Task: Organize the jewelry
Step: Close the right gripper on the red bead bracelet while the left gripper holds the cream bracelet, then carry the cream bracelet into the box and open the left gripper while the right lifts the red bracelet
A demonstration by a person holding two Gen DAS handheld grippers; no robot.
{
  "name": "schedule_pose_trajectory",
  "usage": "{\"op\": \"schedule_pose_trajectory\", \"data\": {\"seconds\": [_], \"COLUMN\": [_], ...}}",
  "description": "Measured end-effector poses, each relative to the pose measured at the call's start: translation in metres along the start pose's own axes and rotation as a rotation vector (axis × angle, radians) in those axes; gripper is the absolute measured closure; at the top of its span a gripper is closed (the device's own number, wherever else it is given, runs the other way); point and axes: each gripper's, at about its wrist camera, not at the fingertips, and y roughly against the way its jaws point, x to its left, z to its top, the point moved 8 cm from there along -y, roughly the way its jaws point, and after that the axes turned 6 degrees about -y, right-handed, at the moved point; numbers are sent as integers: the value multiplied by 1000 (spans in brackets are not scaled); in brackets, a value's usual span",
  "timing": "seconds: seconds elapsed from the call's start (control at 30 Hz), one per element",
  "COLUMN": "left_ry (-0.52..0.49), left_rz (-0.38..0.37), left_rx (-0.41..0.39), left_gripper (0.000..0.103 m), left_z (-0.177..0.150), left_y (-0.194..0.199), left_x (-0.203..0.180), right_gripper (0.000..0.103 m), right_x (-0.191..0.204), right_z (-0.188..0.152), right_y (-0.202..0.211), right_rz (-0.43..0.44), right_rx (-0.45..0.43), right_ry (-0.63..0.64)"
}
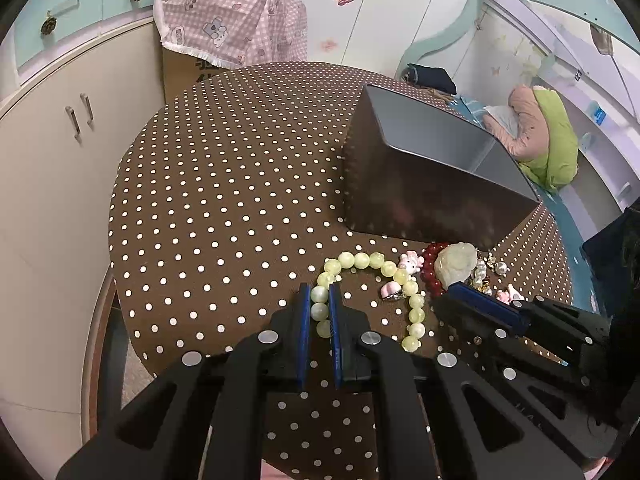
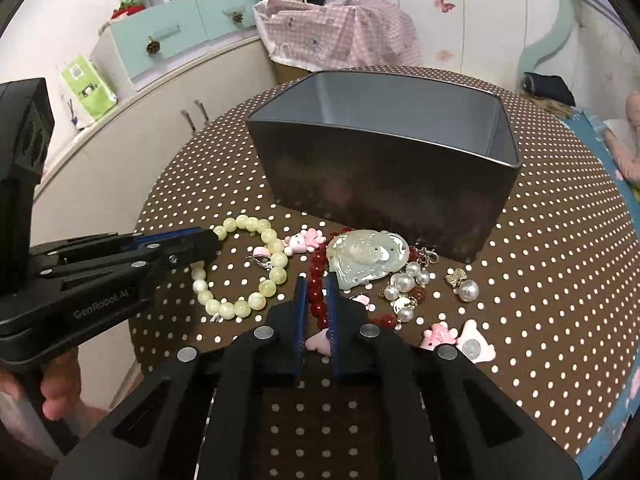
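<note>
Beads on dotted table (image 1: 224, 168) before empty box (image 2: 384, 160): left gripper (image 1: 320, 300) clamped on green bracelet (image 1: 362, 260), right gripper (image 2: 316, 292) clamped on red bracelet (image 2: 318, 268); strands limp, slippery, likely light; pinch single bead

You cannot see down to the floor of the grey box (image 2: 384, 168); its near wall hides it in both views, so whatever lies inside stays unknown. The red bead bracelet (image 2: 318, 280) runs under the pale carved pendant (image 2: 366, 258) and behind your right gripper (image 2: 316, 284), so its full loop is out of sight. A pink charm (image 2: 318, 342) is half covered by those fingers. The small gold clasp pieces (image 2: 426, 256) beside the pearls (image 2: 404, 282) are too tiny to make out. Your hand (image 2: 52, 384) is cut off at the right wrist view's left edge
</note>
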Motion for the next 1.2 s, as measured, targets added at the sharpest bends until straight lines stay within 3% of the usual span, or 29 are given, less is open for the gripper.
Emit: {"op": "schedule_pose_trajectory", "data": {"seconds": [0.13,0.23,0.57,1.2], "left_ry": [-2,-1,-12,-92], "left_rz": [-4,0,-16,-112], "left_rx": [2,3,-36,-171], "left_gripper": [95,95,95,95], "left_z": [0,1,2,45], "left_y": [-1,0,16,64], "left_x": [1,0,-9,-48], "right_gripper": [90,92,95,95], "right_x": [12,5,-3,-19], "right_z": [-3,0,1,45], "right_y": [-1,-1,9,97], "right_rz": [-89,-19,10,5], "right_rx": [-47,-29,-31,-227], "right_ry": [116,47,-75,-134]}}
